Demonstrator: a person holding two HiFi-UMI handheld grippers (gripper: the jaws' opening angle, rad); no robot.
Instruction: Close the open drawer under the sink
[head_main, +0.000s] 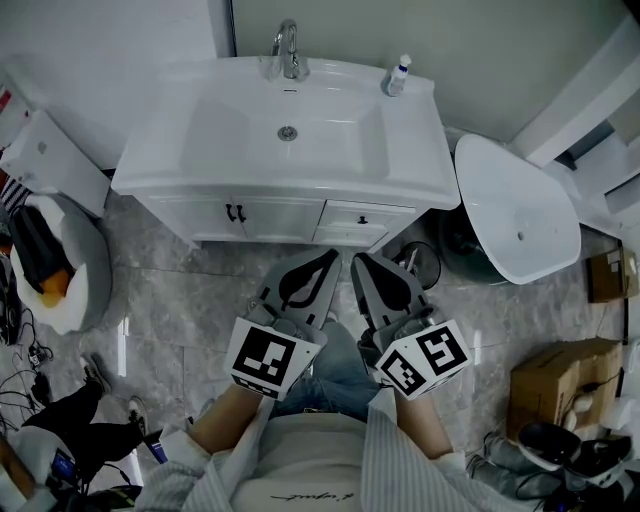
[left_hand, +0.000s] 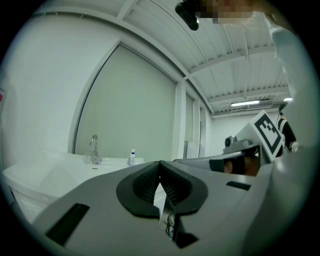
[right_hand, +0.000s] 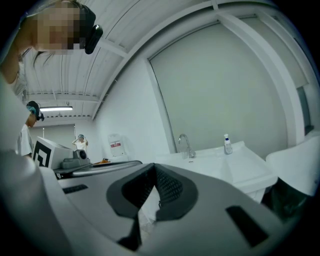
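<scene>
Left hand-held gripper (head_main: 330, 256), right hand-held gripper (head_main: 358, 261) over grey floor (head_main: 180, 300), before sink (head_main: 410, 135)
</scene>
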